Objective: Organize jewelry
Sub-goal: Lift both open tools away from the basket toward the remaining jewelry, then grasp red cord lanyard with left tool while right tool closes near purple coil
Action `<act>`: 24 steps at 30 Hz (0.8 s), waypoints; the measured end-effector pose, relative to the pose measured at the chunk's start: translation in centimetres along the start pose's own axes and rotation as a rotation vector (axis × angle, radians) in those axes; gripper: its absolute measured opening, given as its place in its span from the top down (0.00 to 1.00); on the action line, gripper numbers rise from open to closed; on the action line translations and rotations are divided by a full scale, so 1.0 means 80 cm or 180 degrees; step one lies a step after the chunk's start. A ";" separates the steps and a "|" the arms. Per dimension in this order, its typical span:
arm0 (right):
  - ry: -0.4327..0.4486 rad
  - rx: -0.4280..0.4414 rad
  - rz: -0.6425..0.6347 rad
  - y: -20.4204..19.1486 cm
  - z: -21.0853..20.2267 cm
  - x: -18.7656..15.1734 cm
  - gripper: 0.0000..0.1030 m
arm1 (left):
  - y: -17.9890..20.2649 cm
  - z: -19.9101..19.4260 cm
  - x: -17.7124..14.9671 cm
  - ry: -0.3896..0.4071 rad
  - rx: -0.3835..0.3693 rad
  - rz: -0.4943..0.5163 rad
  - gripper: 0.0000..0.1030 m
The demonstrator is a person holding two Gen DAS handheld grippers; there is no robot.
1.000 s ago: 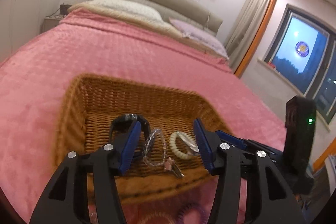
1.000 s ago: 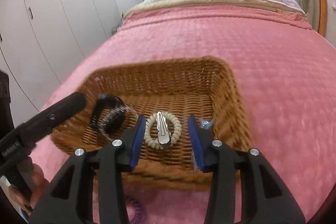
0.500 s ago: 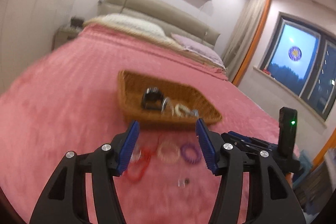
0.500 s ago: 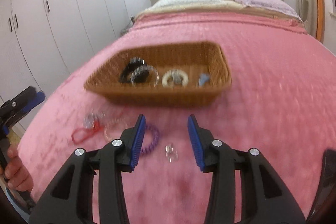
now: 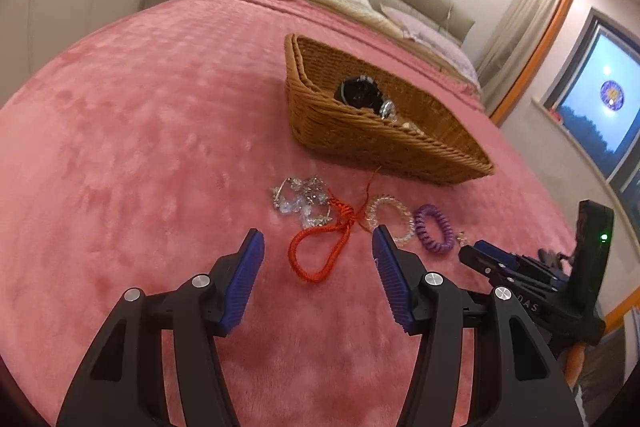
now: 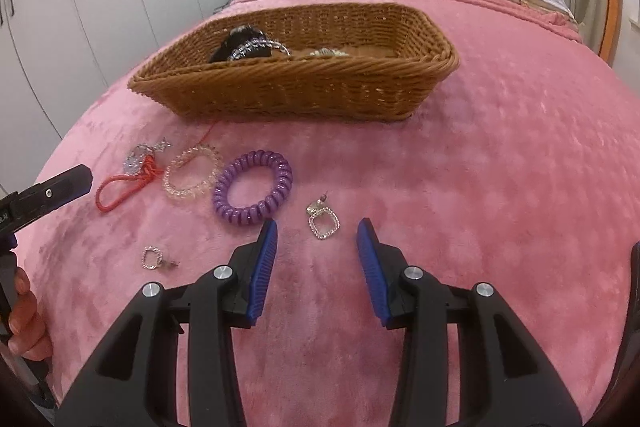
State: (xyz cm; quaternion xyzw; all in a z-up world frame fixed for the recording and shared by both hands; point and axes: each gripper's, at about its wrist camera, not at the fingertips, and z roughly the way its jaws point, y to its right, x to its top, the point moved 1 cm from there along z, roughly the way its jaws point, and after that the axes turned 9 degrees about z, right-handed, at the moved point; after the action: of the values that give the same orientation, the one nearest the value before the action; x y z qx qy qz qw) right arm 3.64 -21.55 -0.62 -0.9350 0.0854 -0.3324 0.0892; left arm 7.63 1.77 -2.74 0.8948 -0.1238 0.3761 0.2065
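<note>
The pink bed cover [image 6: 500, 155] carries a wicker basket [image 6: 304, 91] toward the headboard, already holding a few pieces. Nearer the foot edge lie a purple coil band [image 6: 253, 193], a clear bead bracelet [image 6: 192, 177], a red cord loop [image 5: 320, 247] and a square earring [image 6: 323, 223]. The left gripper [image 5: 318, 247] stands wide over the cord; the right gripper [image 6: 317, 239] brackets the earring, empty. Come down squarely, pinching each piece alone: the cord tangles with crystal pieces [image 5: 300, 199]
</note>
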 end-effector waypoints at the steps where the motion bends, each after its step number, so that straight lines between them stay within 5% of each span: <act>1: -0.0003 -0.0014 0.0003 -0.001 0.001 0.000 0.62 | 0.003 0.005 0.002 -0.0029 0.0016 0.0038 0.54; 4: 0.0006 -0.0027 -0.0010 -0.002 0.002 0.000 0.65 | 0.015 0.014 -0.004 -0.0152 -0.0054 0.0179 0.69; 7: -0.0019 -0.0004 -0.0039 -0.007 0.007 0.003 0.82 | 0.033 0.016 -0.014 -0.0287 -0.0145 0.0373 0.82; 11: -0.0021 0.0041 -0.0032 -0.008 0.007 0.003 0.84 | 0.046 0.010 -0.025 -0.0355 -0.0282 0.0468 0.81; 16: -0.0014 0.0087 0.0028 -0.001 0.004 0.001 0.83 | 0.041 0.003 -0.021 -0.0252 -0.0134 0.0403 0.54; 24: -0.0030 0.0152 0.0039 0.004 0.001 0.000 0.78 | 0.048 0.039 -0.009 -0.0501 0.0141 0.0618 0.54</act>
State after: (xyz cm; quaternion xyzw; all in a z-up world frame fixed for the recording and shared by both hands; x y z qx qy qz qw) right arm 3.68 -21.84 -0.74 -0.9336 0.0828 -0.3294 0.1140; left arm 7.65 -3.06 -4.16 0.9097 -0.2174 0.3255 0.1389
